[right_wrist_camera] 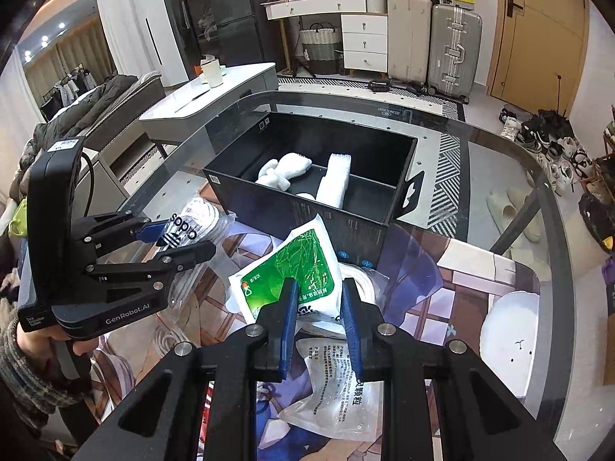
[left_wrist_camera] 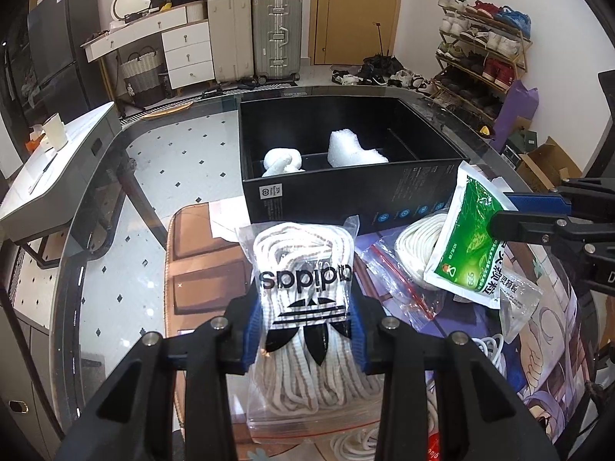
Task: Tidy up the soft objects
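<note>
My left gripper is shut on a clear adidas bag of white laces, held off the table in front of the black box. The same gripper and bag show at the left of the right wrist view. My right gripper is shut on a green and white sachet, lifted just before the box; in the left wrist view that gripper pinches the sachet from the right. Inside the box lie a knotted white cloth and a white foam piece.
A coil of white rope and an empty zip bag lie on the printed mat over the glass table. Another clear packet lies under the right gripper. A white round plush sits at the right.
</note>
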A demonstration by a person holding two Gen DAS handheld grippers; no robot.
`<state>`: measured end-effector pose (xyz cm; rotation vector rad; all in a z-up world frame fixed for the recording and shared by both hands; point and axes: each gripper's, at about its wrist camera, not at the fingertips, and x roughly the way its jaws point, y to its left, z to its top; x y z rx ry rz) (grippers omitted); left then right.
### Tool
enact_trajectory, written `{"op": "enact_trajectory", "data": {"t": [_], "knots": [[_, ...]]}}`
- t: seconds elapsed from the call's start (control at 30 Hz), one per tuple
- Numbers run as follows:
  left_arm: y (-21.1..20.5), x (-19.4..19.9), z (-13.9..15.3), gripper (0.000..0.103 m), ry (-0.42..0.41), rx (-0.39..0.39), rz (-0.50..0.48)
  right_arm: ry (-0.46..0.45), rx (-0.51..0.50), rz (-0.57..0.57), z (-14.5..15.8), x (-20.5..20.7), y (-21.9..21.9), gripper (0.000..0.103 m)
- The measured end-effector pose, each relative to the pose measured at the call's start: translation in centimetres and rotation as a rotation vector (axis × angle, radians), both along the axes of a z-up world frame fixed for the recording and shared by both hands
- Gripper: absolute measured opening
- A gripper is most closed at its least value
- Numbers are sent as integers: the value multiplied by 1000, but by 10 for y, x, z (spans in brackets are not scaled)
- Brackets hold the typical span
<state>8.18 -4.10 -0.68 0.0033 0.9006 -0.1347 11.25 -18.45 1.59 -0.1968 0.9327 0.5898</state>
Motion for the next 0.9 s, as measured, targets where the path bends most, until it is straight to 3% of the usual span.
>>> {"op": "enact_trajectory", "data": {"t": [0.9], "knots": [[-3,-20,50,36,-99,35,3,-50,66,-8,37,4,-7,22]]}}
